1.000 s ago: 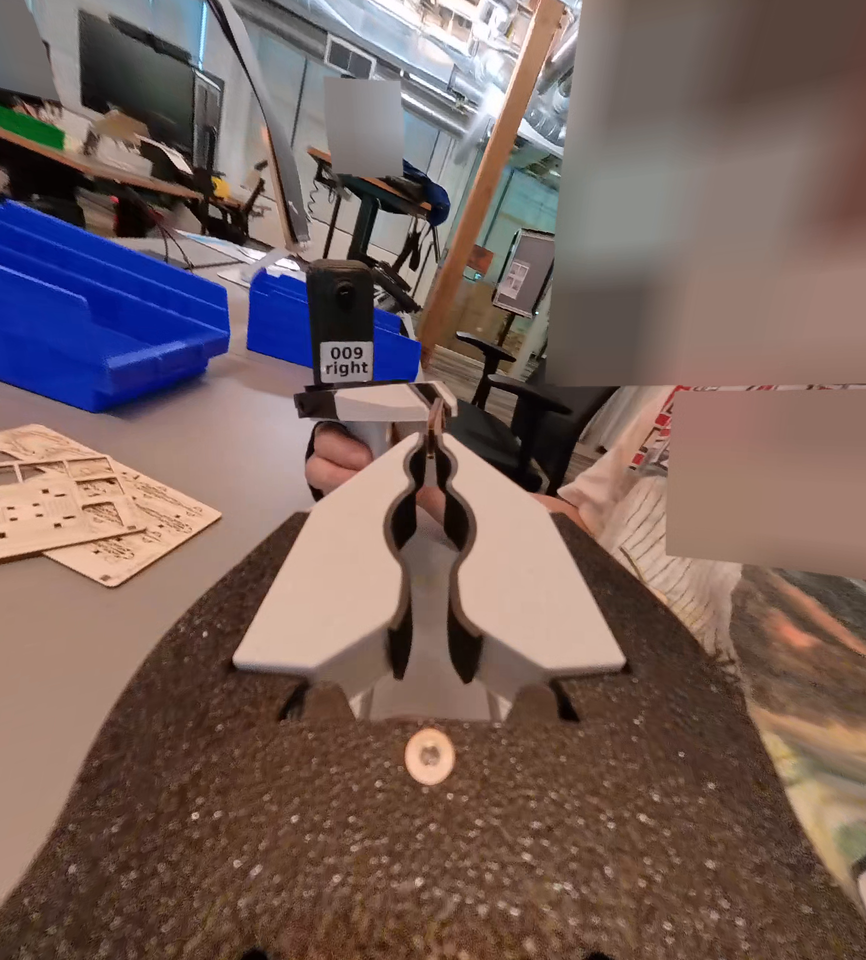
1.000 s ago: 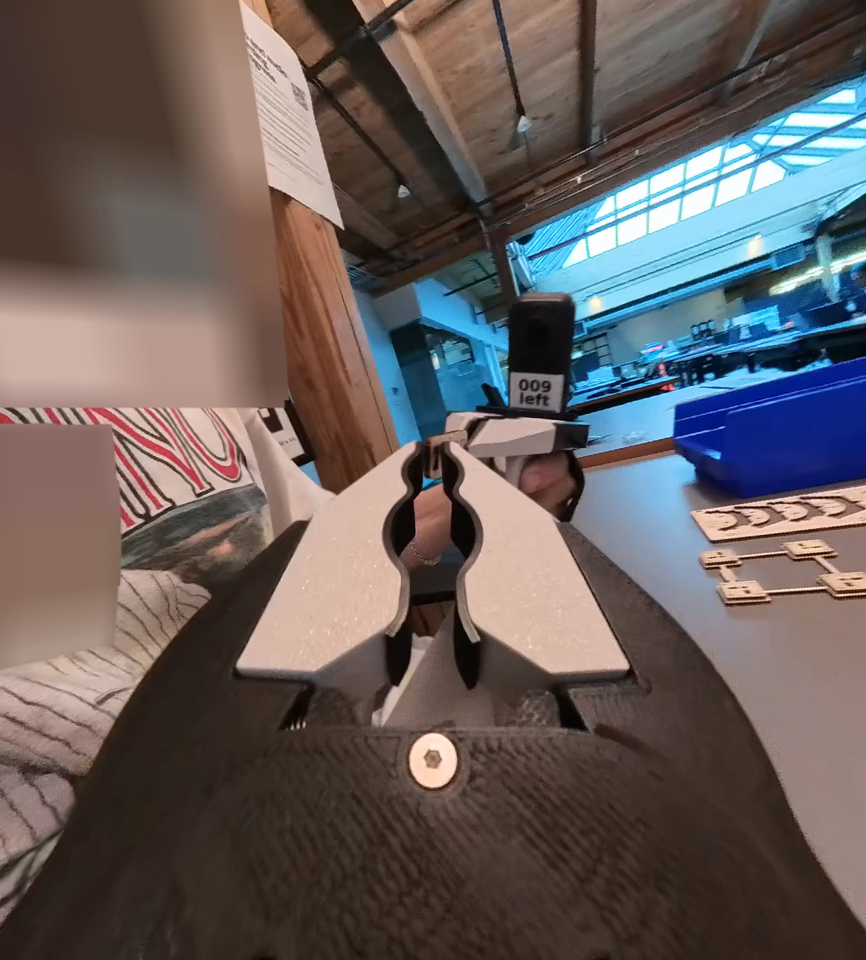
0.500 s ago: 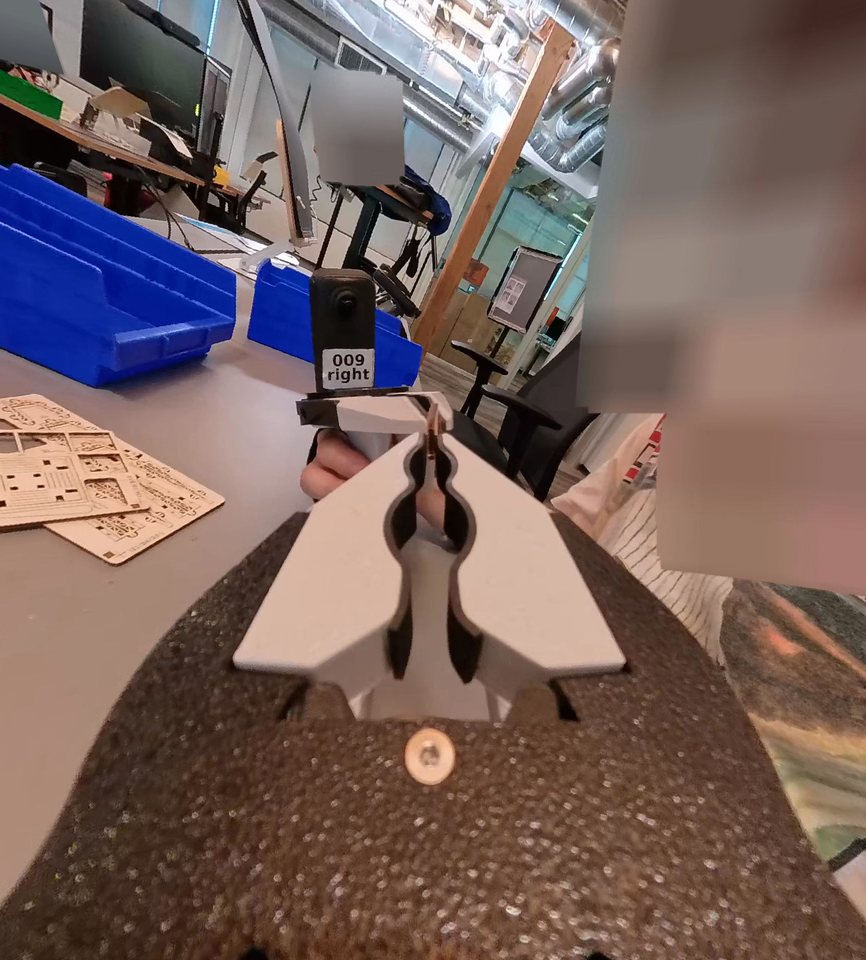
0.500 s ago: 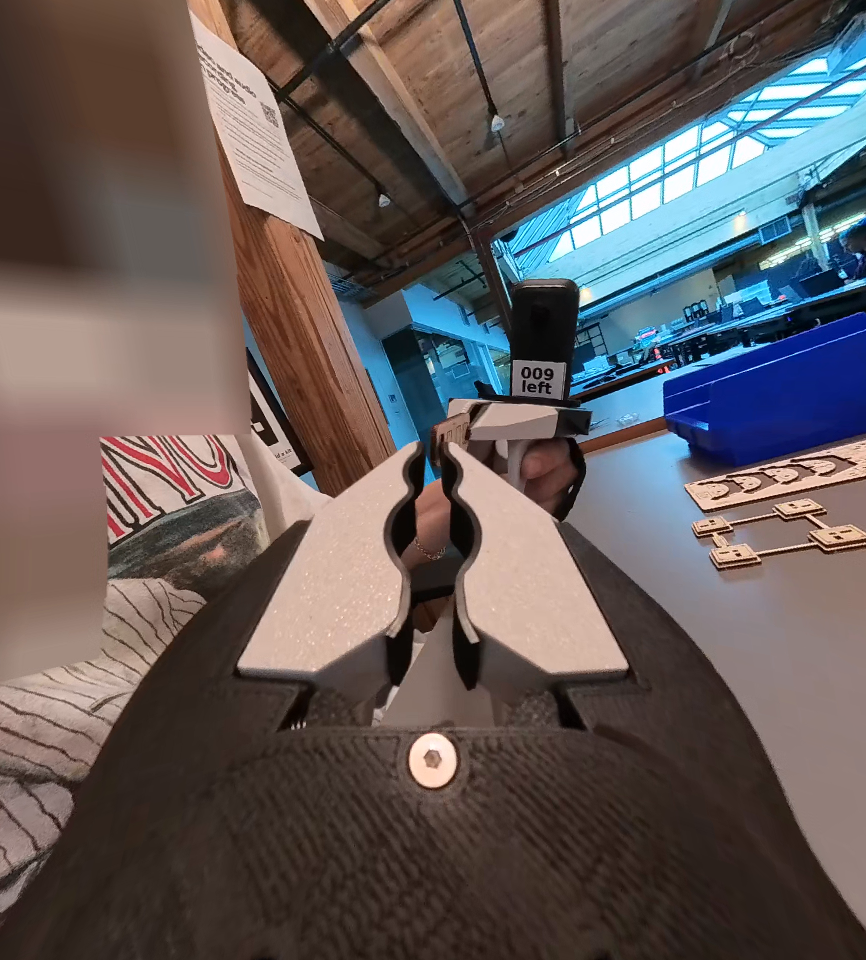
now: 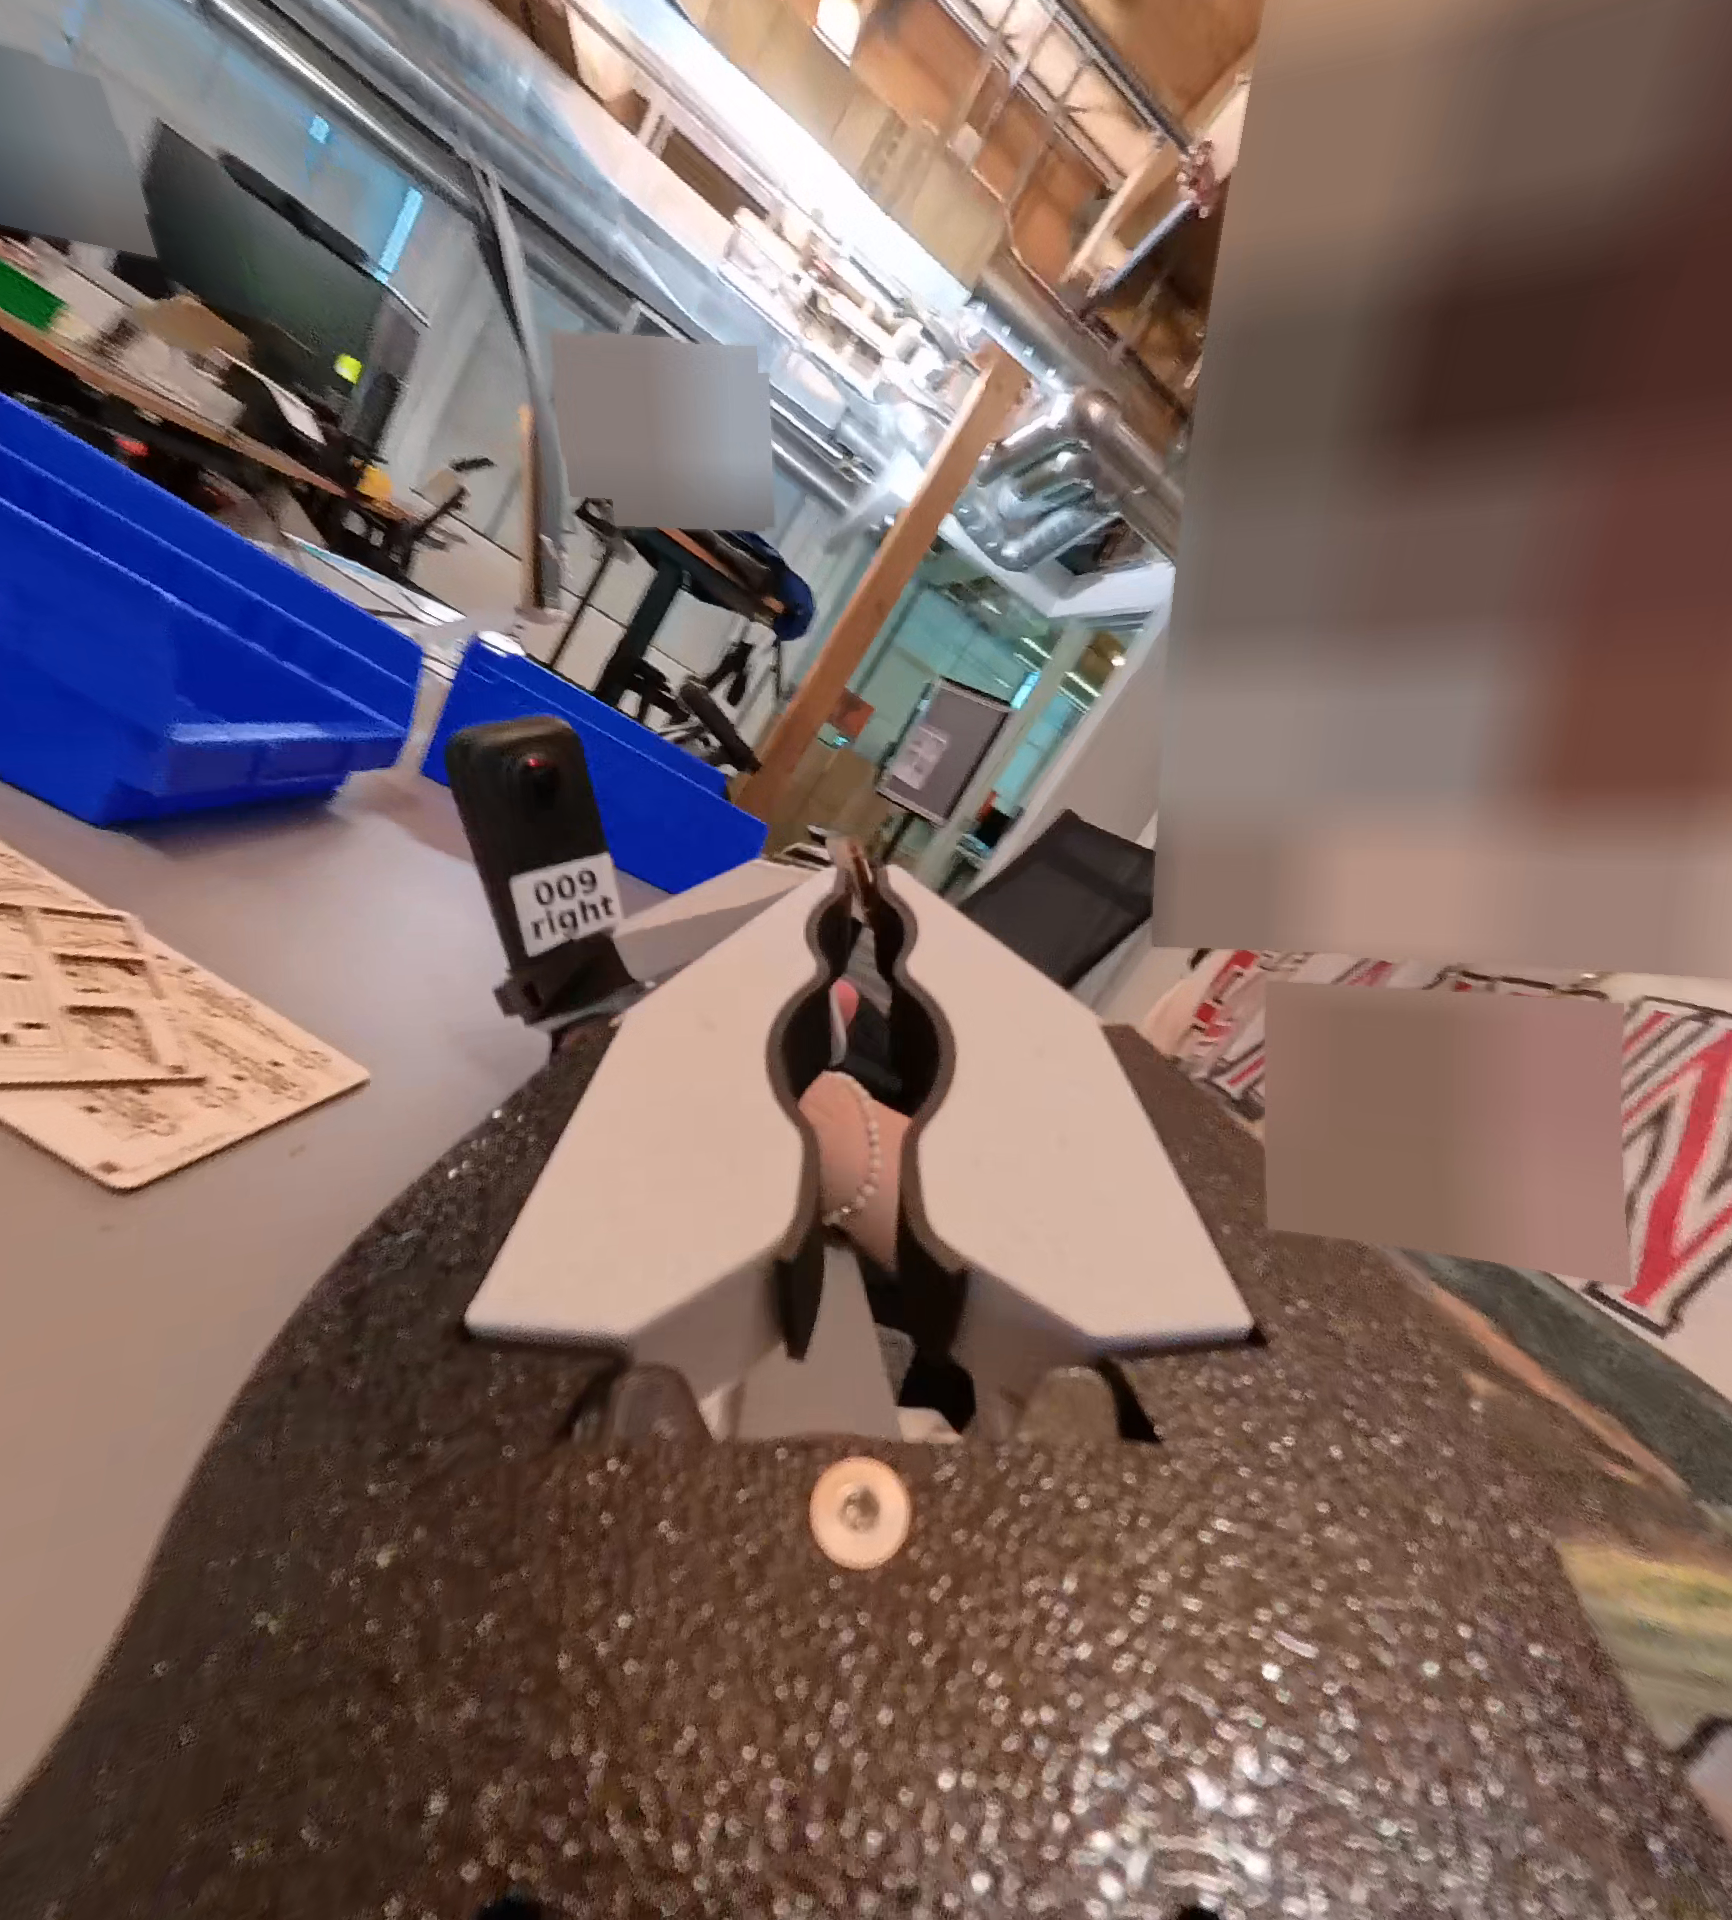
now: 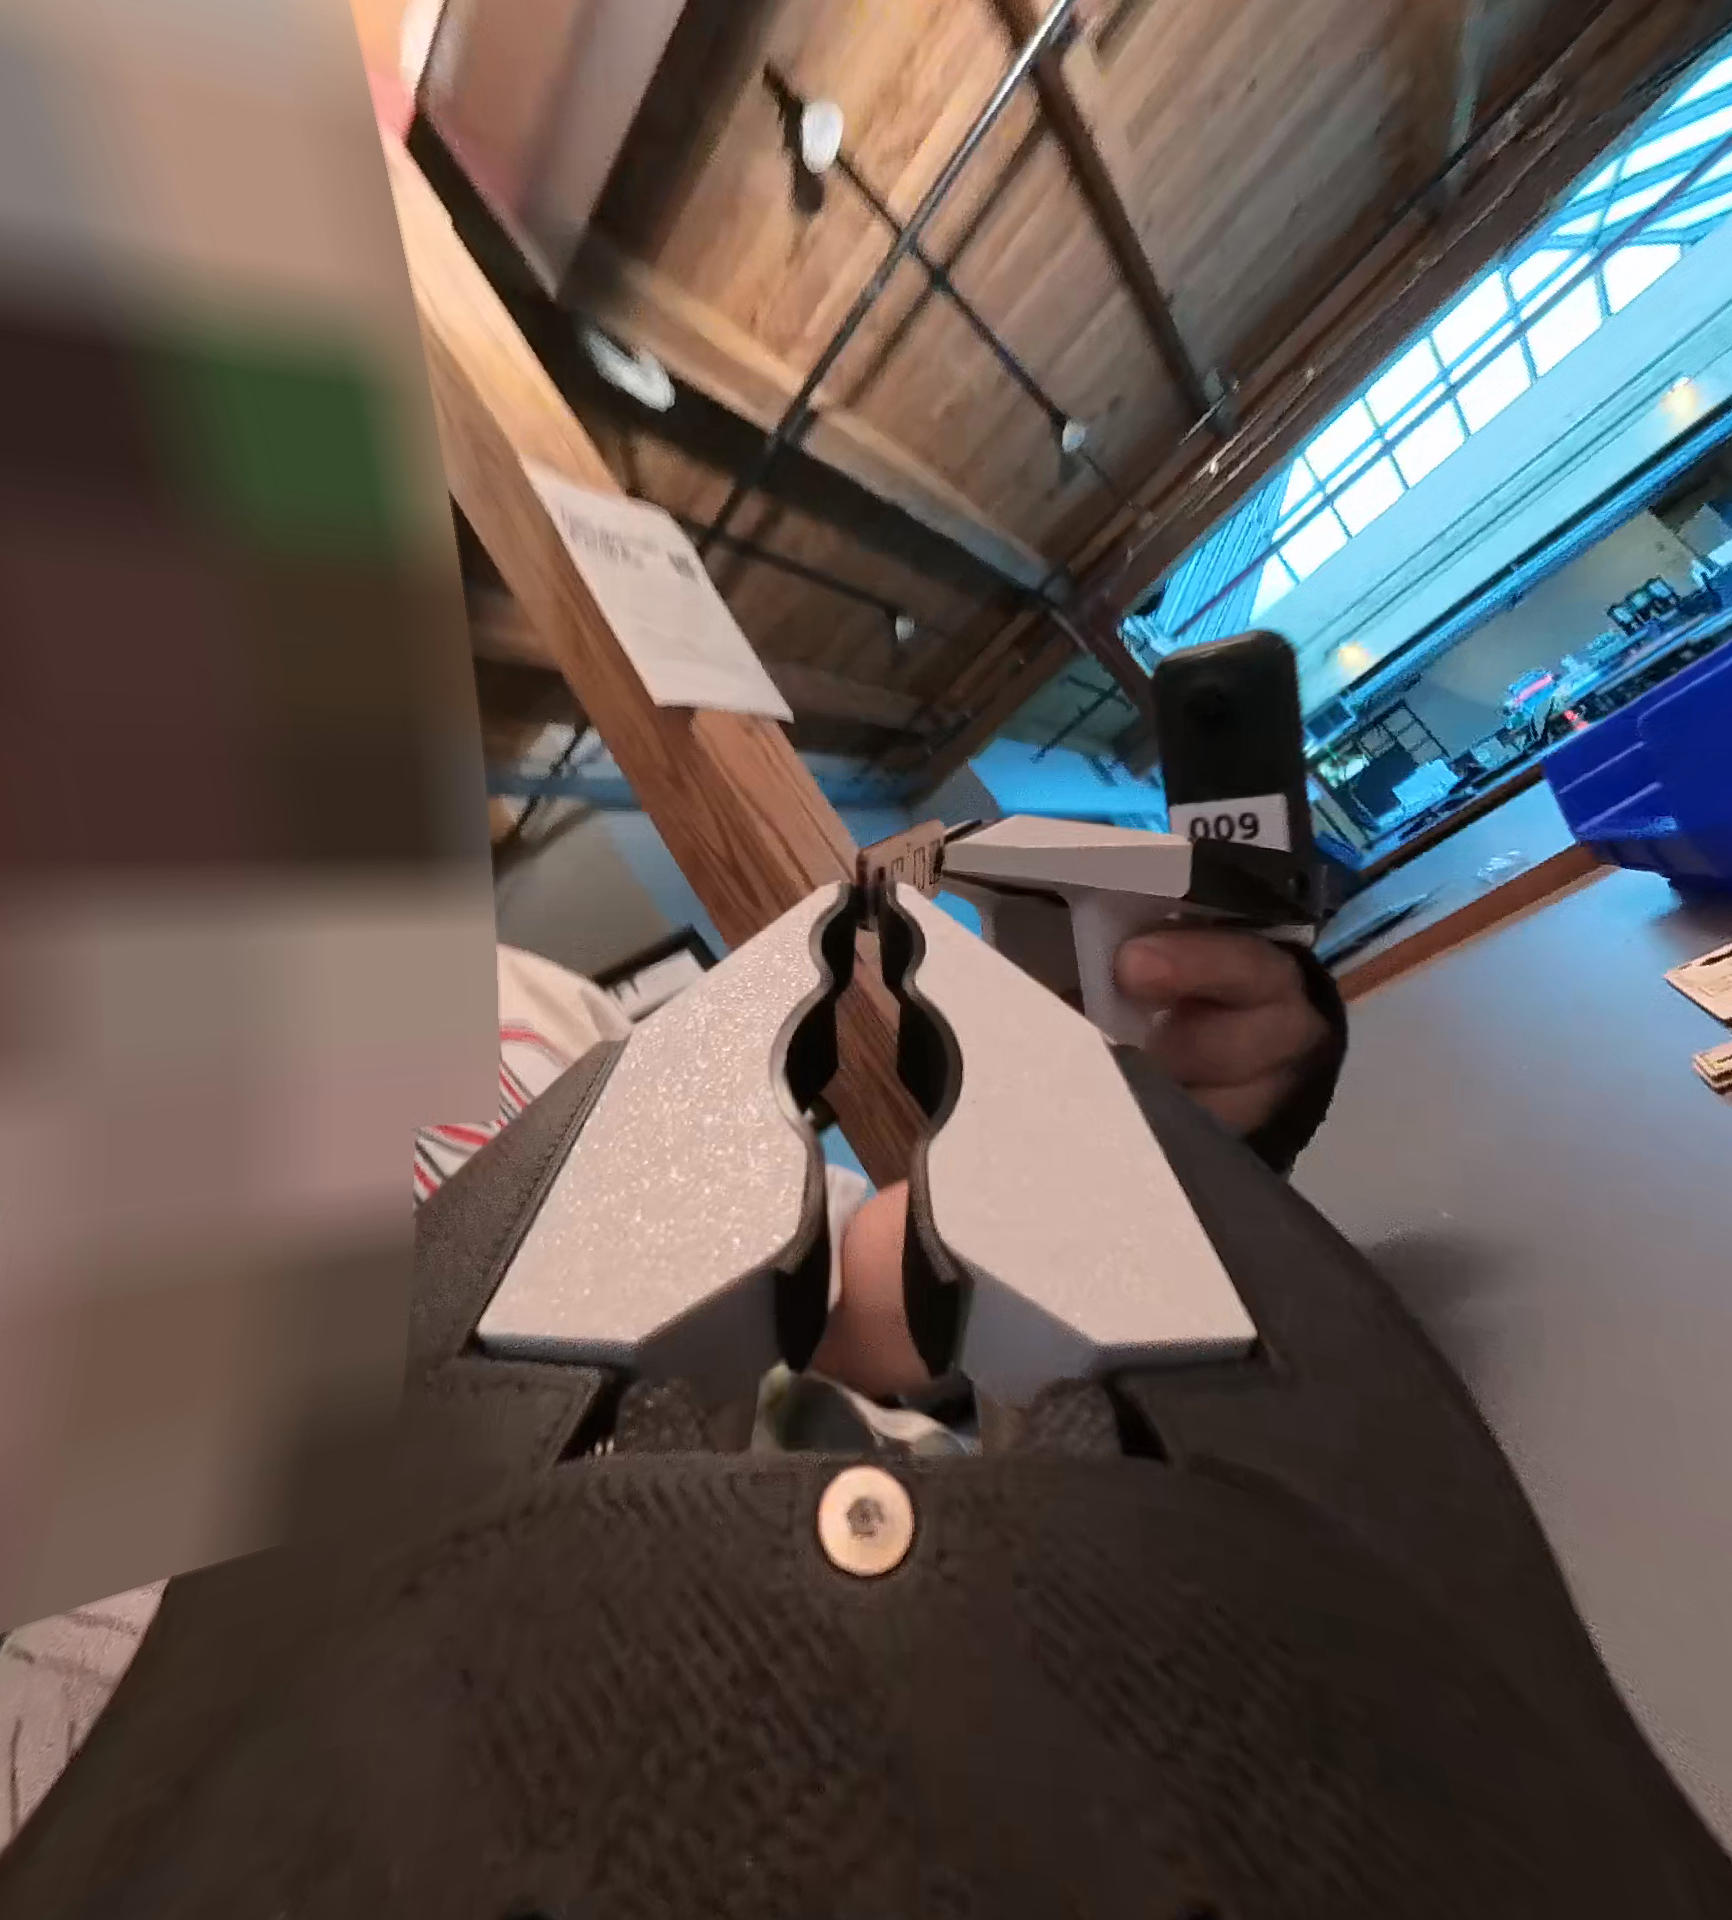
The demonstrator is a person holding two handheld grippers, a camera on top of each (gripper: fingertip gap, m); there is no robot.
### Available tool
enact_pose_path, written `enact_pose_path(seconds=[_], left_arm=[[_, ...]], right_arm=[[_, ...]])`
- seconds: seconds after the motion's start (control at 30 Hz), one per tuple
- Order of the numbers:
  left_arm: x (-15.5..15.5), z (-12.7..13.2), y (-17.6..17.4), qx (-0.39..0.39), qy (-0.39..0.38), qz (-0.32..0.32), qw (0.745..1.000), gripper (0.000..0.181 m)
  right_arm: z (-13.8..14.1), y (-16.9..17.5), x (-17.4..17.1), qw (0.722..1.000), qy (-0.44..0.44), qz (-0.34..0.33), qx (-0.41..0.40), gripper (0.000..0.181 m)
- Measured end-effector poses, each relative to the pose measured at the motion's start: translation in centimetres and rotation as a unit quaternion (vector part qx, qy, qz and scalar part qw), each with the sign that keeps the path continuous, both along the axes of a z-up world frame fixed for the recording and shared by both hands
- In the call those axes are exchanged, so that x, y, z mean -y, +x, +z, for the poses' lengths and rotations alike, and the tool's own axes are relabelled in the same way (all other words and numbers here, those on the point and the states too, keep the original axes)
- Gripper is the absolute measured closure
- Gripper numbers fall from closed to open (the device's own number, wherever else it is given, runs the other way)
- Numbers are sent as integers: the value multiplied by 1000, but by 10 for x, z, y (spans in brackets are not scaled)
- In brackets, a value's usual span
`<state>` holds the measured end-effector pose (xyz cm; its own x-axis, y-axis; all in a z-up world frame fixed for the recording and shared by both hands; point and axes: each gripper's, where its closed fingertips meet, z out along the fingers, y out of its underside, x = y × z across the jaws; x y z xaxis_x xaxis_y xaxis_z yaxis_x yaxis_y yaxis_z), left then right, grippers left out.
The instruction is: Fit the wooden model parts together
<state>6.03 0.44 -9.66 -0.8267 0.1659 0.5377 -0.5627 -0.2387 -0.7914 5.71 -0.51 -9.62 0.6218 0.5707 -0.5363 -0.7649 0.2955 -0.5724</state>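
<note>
Grippers: two, the left gripper (image 5: 860, 871) and the right gripper (image 6: 874, 891), each with one camera mounted on top.

Small wooden model parts (image 6: 903, 858) held at the tips: count cannot be told.

Blue bins (image 5: 145, 665): two, at 10 o'clock, left wrist view.

Wooden part sheets (image 5: 83, 1013): two overlapping, at 9 o'clock.

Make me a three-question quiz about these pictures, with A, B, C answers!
1. Where do the wooden part sheets lie?
A. on the grey table
B. inside a bin
C. on a chair

2. What colour are the storage bins?
A. red
B. blue
C. yellow

3. What is the left gripper doing?
A. open, holding nothing
B. lying on the table
C. pinching a small wooden piece at its tips

Answers: 1 A, the sheets lie flat on the grey tabletop. 2 B, both bins are bright blue. 3 C, the tips are closed on a thin wooden piece.
</note>
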Motion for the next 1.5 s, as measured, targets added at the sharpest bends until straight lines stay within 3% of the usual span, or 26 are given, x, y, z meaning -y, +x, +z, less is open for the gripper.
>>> enact_pose_path(seconds=[0.13, 0.23, 0.3, 0.37, 0.43, 0.5, 0.8, 1.13, 1.43, 1.5], left_arm=[[-3, -4, 22, 18, 50, 91, 994, 180], [-13, -3, 41, 82, 115, 206, 968, 170], [-26, 4, 52, 159, 171, 309, 922, 163], [-32, 10, 52, 259, 244, 378, 855, 164], [-25, 4, 46, 322, 323, 385, 802, 173], [-16, -8, 43, 328, 375, 375, 782, 172], [1, -9, 39, 326, 383, 374, 779, 177], [0, -8, 39, 334, 398, 386, 762, 178], [0, -10, 39, 384, 422, 397, 719, 177], [0, -12, 41, 378, 426, 399, 719, 177]], right_arm=[[-5, 22, -3, 997, 11, -17, -81, 179], [-13, 36, -7, 991, 1, -34, -130, 180], [-19, 48, -7, 984, -3, -61, -167, 181], [-25, 58, -6, 975, 7, -68, -212, 181], [-25, 60, -6, 970, 24, -54, -236, 181], [-25, 60, -9, 968, 26, -63, -240, 180], [-7, 47, -16, 970, 62, -45, -229, 180], [-4, 44, -17, 981, 42, -85, -169, 180], [-4, 43, -18, 984, 6, -123, -127, 180], [-5, 44, -18, 984, 5, -127, -125, 179]])
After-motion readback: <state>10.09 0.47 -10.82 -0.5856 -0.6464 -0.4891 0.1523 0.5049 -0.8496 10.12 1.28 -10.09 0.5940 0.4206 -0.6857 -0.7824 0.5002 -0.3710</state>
